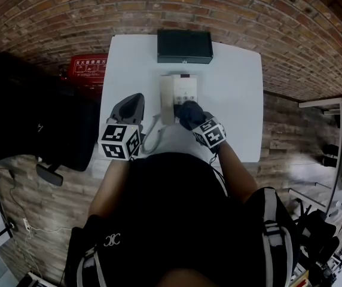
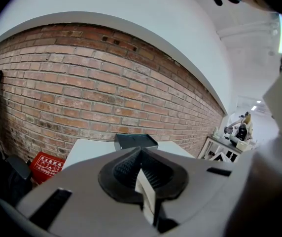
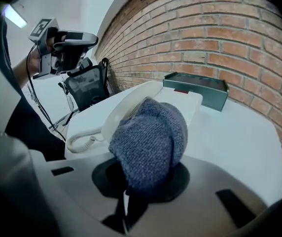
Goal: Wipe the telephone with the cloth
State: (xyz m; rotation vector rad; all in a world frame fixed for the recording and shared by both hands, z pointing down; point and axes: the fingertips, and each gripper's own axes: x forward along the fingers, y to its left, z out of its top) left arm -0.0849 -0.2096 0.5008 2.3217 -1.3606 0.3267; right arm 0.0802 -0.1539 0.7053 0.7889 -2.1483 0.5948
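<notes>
Task status: wiping is seemingly under way, though how much is already wiped is not showing.

- Right hand-held gripper (image 3: 143, 184): jaws are clamping a bunched grey cloth (image 3: 151, 142), apparently pressing on the telephone (image 3: 131, 102) lying just ahead on the worktop (image 3: 239, 132).
- Left hand-held gripper (image 2: 141, 157): jaws are meeting, holding nothing, hanging apart to the right gripper's left.

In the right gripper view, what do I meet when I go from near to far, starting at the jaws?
grey cloth → telephone → dark green box → brick wall
</notes>
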